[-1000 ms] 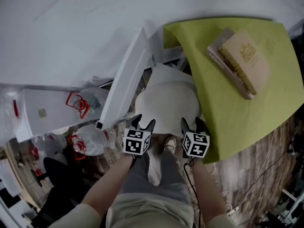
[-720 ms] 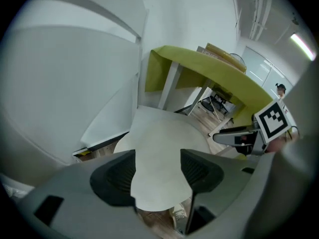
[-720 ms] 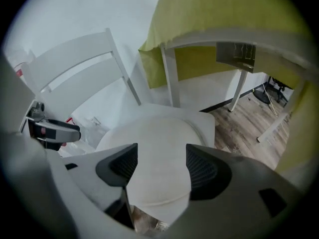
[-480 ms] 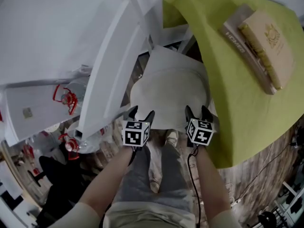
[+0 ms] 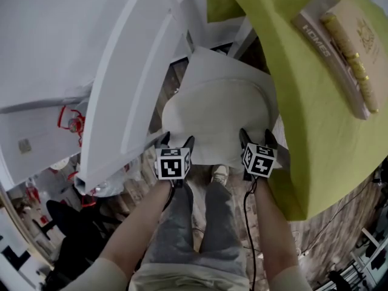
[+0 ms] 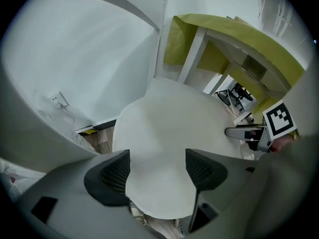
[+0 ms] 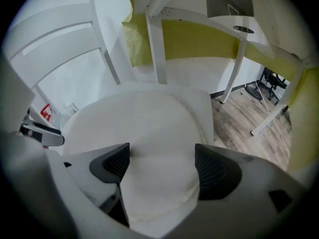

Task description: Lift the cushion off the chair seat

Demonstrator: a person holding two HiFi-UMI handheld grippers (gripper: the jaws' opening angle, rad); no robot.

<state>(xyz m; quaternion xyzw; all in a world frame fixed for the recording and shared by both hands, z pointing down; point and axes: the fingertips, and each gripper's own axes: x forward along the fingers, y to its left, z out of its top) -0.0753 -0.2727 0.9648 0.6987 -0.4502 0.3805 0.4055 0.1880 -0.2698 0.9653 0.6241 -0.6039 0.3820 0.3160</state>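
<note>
Left gripper [image 5: 176, 142] and right gripper [image 5: 256, 136]: both released, jaws opening. Each straddles the near edge of the cushion [image 5: 218, 117], pads clear of the fabric. Cushion: off-white, roughly round, slightly broader left to right, lying flat on the white chair seat [image 5: 209, 62]. Far right: green-covered table [image 5: 303, 120] bearing two stacked books [image 5: 354, 53].

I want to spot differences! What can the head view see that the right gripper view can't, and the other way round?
Only the head view: the books on the green table and the person's shoe. Only the right gripper view: the table's underside. Both: the cushion and the right hand-held gripper, its jaws opening with the cushion's edge between them.
</note>
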